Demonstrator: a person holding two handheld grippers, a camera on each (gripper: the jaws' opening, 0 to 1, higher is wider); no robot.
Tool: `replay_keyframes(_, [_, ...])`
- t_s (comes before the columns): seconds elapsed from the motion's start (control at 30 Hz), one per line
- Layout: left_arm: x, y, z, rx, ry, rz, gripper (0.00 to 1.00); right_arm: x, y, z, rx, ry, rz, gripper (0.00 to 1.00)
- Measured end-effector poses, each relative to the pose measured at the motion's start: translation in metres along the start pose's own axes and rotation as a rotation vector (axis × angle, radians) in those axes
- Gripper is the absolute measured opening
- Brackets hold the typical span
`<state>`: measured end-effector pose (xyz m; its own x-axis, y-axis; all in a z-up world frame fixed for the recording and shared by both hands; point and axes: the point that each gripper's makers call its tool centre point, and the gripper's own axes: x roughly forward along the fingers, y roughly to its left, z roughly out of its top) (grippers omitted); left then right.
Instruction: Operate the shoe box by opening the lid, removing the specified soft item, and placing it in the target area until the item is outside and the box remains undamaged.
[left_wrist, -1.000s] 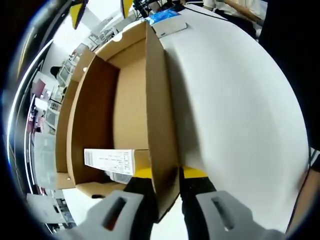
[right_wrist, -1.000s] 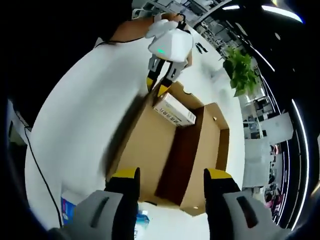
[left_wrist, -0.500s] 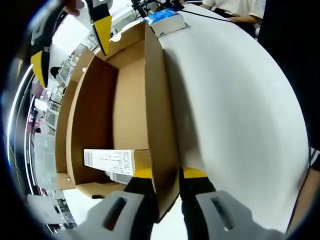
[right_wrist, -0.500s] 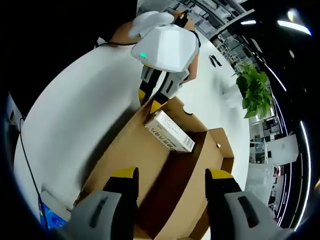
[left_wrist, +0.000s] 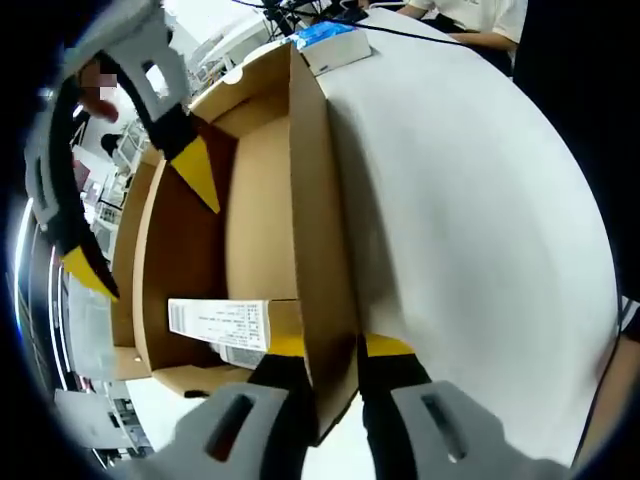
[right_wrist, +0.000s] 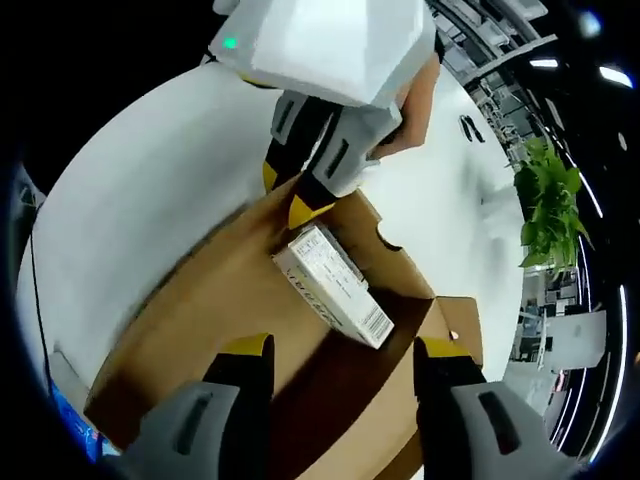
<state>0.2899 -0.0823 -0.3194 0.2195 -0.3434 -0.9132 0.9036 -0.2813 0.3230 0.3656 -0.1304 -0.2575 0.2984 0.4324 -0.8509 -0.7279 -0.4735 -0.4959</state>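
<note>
1. The cardboard shoe box (left_wrist: 255, 200) sits open on a white desk (left_wrist: 470, 220), its lid already raised. In the left gripper view, the left gripper (left_wrist: 330, 350) has its yellow-tipped fingers (left_wrist: 285, 348) pinching the box's upright side wall near the bottom edge.

2. Inside the box, near the pinched end, lies a small white carton with printed labels (right_wrist: 330, 285). It rests on the box floor, close to the wall that the left gripper holds. Whether this is the soft item the task names cannot be told; no other content is visible.

3. The right gripper (right_wrist: 340, 350) hangs above the open box with its fingers (right_wrist: 245, 350) spread wide and holding nothing, pointed toward the carton.

4. Risk: the thin wall held by the left gripper could crease or tear if it is squeezed harder or pulled sideways while the other gripper reaches in.

5. Risk: the two grippers are close together at the carton's end, so they could collide.

6. Risk: the spread fingers could catch the box rim or pin the carton against the wall, dragging the whole box along the desk.

7. A blue and white packet (left_wrist: 335, 40) lies on the desk beyond the far end of the box.
</note>
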Motion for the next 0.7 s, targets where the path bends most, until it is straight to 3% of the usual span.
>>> replay_keyframes(0.57, [0.000, -0.001, 0.002, -0.002, -0.011, -0.001, 0.15, 0.042, -0.006, 0.006, -0.068, 0.011, 0.115, 0.57])
replay_keyframes(0.7, [0.000, -0.001, 0.001, -0.002, -0.012, -0.001, 0.15, 0.050, -0.007, 0.006, -0.042, -0.002, 0.137, 0.56])
